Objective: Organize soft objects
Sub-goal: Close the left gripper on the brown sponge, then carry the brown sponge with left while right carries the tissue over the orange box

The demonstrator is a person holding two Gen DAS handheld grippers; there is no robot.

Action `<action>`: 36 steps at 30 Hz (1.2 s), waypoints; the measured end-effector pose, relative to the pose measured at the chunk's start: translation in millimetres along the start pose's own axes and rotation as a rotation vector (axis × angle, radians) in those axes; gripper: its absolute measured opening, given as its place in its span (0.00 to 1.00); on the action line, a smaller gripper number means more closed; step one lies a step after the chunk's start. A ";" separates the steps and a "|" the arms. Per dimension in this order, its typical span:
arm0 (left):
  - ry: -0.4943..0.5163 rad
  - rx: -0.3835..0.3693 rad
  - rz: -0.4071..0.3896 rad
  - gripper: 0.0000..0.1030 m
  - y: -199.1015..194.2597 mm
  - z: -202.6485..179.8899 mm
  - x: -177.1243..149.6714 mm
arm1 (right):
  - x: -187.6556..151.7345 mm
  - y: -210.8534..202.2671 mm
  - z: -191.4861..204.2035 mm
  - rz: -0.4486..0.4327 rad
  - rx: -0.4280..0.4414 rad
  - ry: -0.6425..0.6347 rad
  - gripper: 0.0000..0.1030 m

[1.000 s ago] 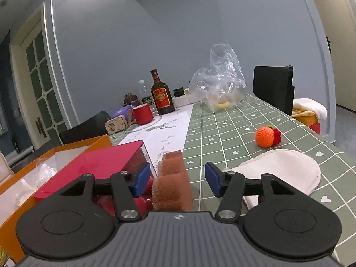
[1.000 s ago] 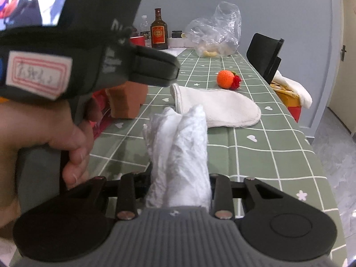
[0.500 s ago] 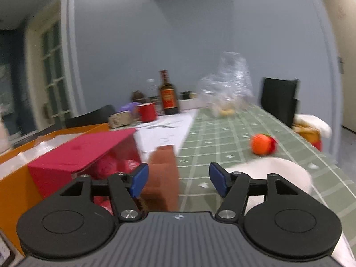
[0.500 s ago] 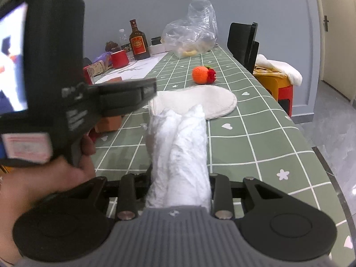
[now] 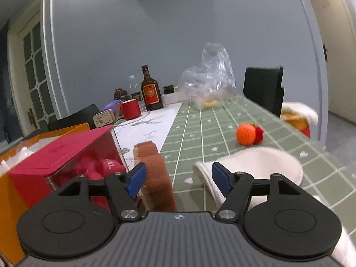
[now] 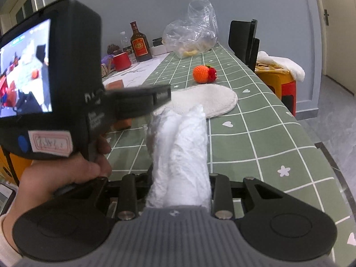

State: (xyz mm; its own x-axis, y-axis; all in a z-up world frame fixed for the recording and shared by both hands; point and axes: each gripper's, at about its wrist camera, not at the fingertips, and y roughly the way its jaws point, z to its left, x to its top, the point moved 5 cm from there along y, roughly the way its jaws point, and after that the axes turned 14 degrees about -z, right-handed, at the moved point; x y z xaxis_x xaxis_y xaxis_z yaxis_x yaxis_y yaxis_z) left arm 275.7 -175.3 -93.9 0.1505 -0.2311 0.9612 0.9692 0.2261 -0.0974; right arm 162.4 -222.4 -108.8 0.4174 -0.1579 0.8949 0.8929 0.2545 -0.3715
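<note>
A brown sponge stands on the green checked tablecloth between the jaws of my left gripper. It is close to the left blue pad and well clear of the right one. These jaws are opening. My right gripper is shut on a crumpled white cloth that sticks up and forward between its fingers. Farther out lie a round cream cloth and an orange knitted ball with a red piece beside it.
A red box with a clear front and red soft things inside sits left of the sponge, beside an orange box. In the right wrist view a hand holds the left tool's black housing. Bottle, red mug and plastic bag stand at the far end.
The left jaws have spread wider, leaving the sponge free beside the left pad. The right gripper has rolled a little while keeping its hold on the white cloth.
</note>
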 end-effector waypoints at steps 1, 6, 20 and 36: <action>0.002 0.019 0.003 0.77 -0.4 0.5 -0.2 | 0.0 0.2 0.5 0.000 0.001 -0.001 0.31; 0.007 0.108 -0.006 0.77 0.3 7.2 0.5 | -0.2 -0.8 -0.2 0.000 0.004 0.004 0.32; -0.217 0.253 0.211 0.73 24.6 29.6 -13.5 | 0.6 0.0 -6.3 -0.005 0.008 0.054 0.28; -0.288 0.224 0.349 0.36 45.4 36.5 -32.9 | 0.6 0.3 -3.1 -0.004 -0.001 0.020 0.31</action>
State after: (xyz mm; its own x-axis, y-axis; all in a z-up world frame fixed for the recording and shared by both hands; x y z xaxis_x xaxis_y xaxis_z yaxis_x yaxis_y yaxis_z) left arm 307.7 -122.9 -120.6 0.3680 0.1580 0.9163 0.8000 0.4485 -0.3986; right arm 163.4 -225.4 -109.2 0.4171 -0.1776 0.8913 0.8947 0.2525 -0.3684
